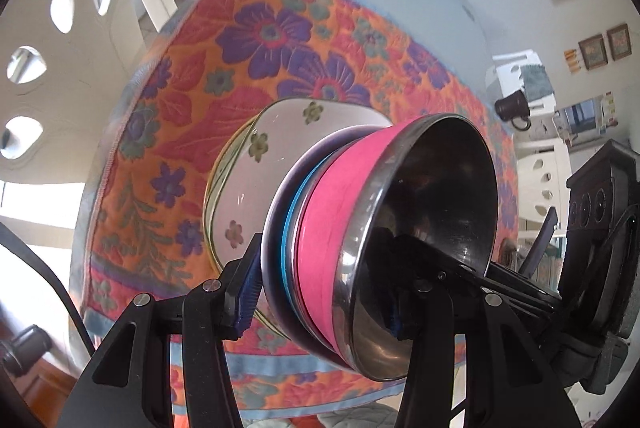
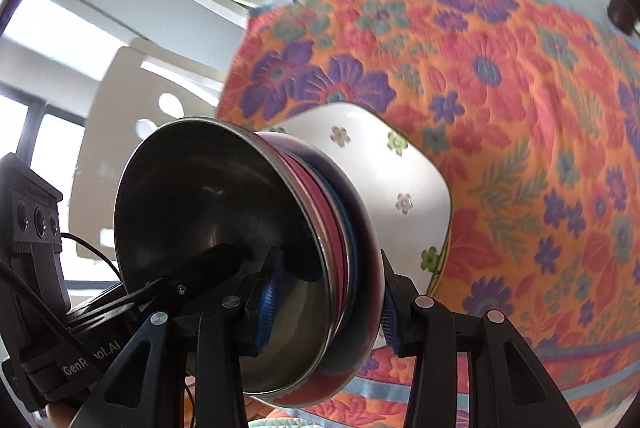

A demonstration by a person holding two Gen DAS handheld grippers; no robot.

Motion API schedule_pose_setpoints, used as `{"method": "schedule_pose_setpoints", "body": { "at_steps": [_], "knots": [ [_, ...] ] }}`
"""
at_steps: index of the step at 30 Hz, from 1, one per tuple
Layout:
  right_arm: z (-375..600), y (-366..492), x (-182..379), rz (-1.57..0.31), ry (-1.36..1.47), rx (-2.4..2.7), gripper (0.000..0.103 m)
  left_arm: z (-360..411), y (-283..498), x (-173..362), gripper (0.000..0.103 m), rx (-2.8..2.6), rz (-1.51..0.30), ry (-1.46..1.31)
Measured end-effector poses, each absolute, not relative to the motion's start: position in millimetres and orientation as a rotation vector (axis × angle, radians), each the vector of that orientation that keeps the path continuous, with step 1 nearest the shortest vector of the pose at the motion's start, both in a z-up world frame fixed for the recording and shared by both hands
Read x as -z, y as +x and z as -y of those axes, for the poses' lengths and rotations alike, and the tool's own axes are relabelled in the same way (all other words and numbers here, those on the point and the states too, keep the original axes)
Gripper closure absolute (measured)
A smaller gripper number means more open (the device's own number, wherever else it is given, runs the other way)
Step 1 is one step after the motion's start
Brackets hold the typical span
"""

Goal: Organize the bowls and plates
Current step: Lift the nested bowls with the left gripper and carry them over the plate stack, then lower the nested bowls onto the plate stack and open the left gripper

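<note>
While both claws grip, stacked bowls [image 1: 360, 248] aloft.

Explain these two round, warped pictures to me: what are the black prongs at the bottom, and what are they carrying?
No robot here: a person holds black tongs in each hand, and a wide-angle camera on each looks along its prongs. One picture is from the left tongs, the other from the right tongs. Both clamp opposite rims of one stack of nested bowls: a steel bowl on top, a pink one beneath, then blue and dark rims. The lowest piece is a white flowered dish. The stack hangs over a table with a bright floral cloth.
</note>
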State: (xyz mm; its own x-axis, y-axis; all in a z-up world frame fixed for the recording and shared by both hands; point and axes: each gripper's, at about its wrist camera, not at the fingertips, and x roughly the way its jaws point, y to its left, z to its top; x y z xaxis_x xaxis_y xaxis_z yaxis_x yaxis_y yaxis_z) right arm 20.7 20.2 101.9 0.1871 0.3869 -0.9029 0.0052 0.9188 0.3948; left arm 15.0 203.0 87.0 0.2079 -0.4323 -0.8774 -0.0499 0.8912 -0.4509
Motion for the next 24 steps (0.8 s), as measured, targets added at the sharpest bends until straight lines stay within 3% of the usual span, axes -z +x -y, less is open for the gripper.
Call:
{"method": "schedule_pose_setpoints", "body": {
  "at_steps": [12, 24],
  "knots": [
    [-10.6, 28.5, -81.8, -1.408, 0.444, -0.15, 0.061, -208.6, 31.1, -82.9, 0.057, 0.384, -1.364, -0.431],
    [0.8, 4.1, -122.4, -1.229, 0.472, -0.037, 0.059, -236.3, 24.4, -121.7, 0.057, 0.366, -1.189, -0.423]
  ]
}}
